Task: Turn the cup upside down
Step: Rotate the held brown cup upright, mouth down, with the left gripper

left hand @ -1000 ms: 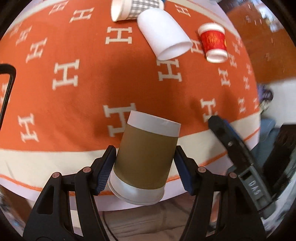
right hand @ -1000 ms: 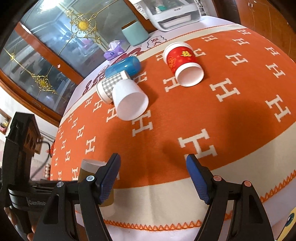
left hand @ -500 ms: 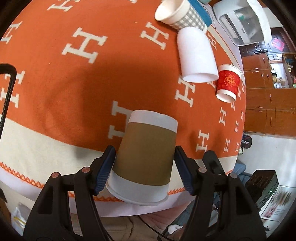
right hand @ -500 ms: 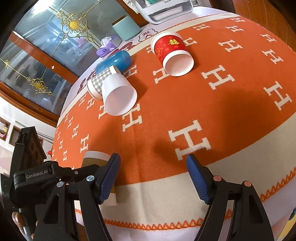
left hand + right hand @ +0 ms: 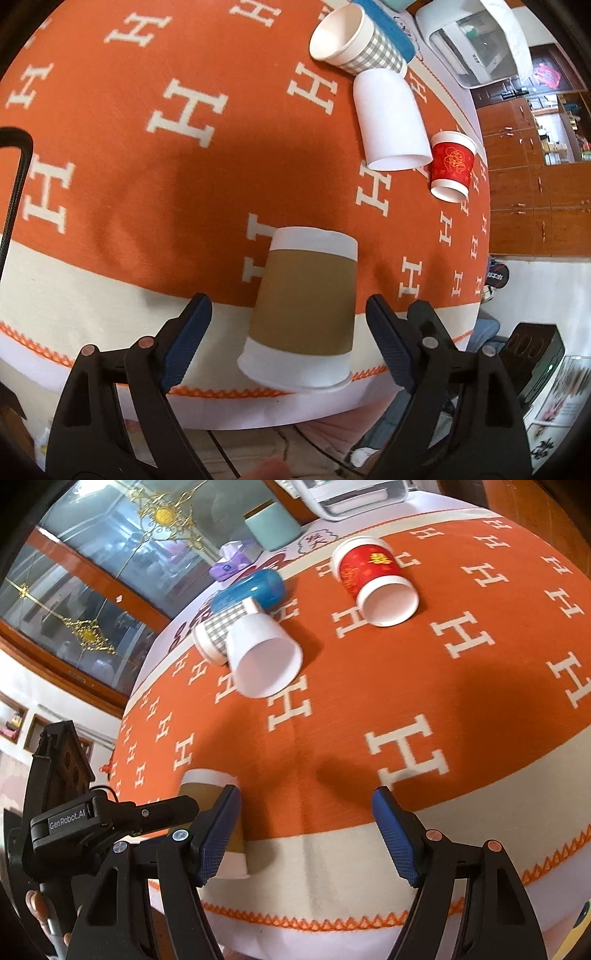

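A brown paper cup with white bands (image 5: 306, 306) stands upside down, wide rim down, near the table's front edge. My left gripper (image 5: 288, 332) is open, its fingers apart on either side of the cup with gaps showing. The cup also shows in the right wrist view (image 5: 218, 812), partly hidden behind my right gripper's left finger. My right gripper (image 5: 306, 834) is open and empty over the cream border of the cloth.
On the orange H-patterned cloth (image 5: 147, 147) lie a white cup (image 5: 391, 122), a grey checked cup (image 5: 354, 40) and a red cup (image 5: 452, 166), all on their sides. A blue bottle (image 5: 251, 590) and a teal pot (image 5: 273, 524) sit further back.
My left gripper has opened and let go of the brown cup, which now stands free on the table. The right gripper has shifted slightly.
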